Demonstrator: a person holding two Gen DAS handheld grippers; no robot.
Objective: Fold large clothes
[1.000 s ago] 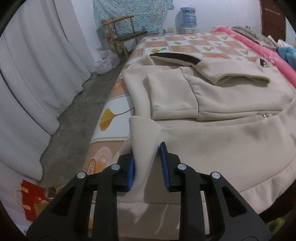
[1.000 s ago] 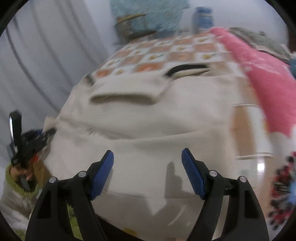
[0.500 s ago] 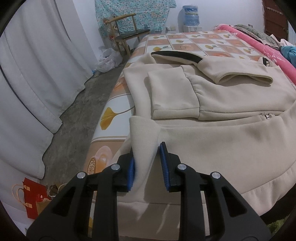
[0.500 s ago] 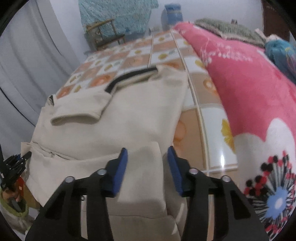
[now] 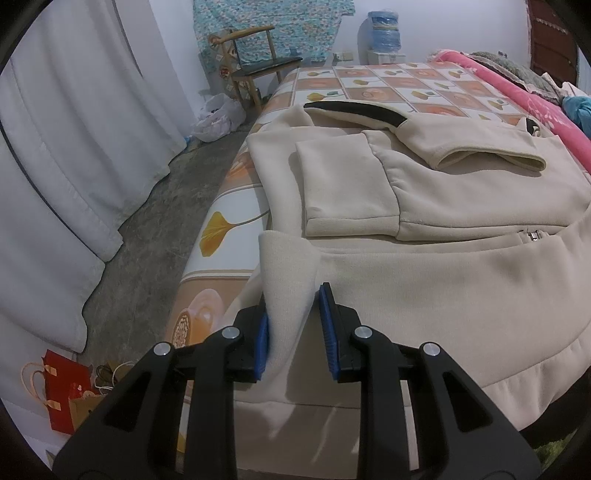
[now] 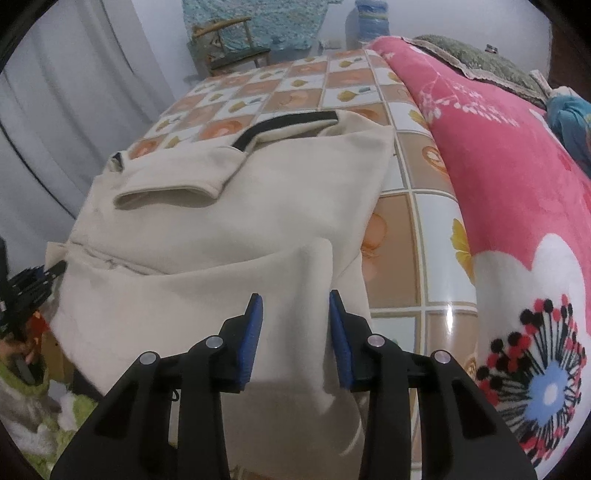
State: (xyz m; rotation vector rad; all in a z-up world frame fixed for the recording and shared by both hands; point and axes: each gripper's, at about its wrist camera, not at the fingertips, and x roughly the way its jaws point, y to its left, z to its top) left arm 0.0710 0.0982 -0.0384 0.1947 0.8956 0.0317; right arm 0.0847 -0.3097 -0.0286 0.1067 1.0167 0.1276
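The big cream fleece zip jacket (image 5: 461, 206) lies flat on the bed with the checked orange-and-white flower-print sheet (image 5: 388, 79), its long axis running from the near edge at 6 o'clock up to the black-lined collar (image 5: 354, 110) at 12. One sleeve is folded across the chest, its cuff opening facing 3 o'clock in the left wrist view. The hem droops over the bed's near edge and its underside is hidden; the zip shows only as a small metal pull at 3 o'clock.

Left gripper (image 5: 293, 326): blue pads pinched on a raised fold at the hem's left corner, cloth pressed against both. Right gripper (image 6: 295, 334): jaws closing, the hem's right corner peaked up between the pads; whether they already press on it I cannot tell. At 9 o'clock in the right wrist view the other gripper and the person's hand are blurred and cut off.

Open sheet lies beyond the collar toward 12. A pink plush blanket with flower print (image 6: 517, 184) crowds the jacket's right side; bare grey concrete floor (image 5: 147, 221) and white curtains (image 5: 55, 147) bound the left. A wooden chair (image 5: 258, 62) and a blue water jug (image 5: 384, 26) stand at the far wall.
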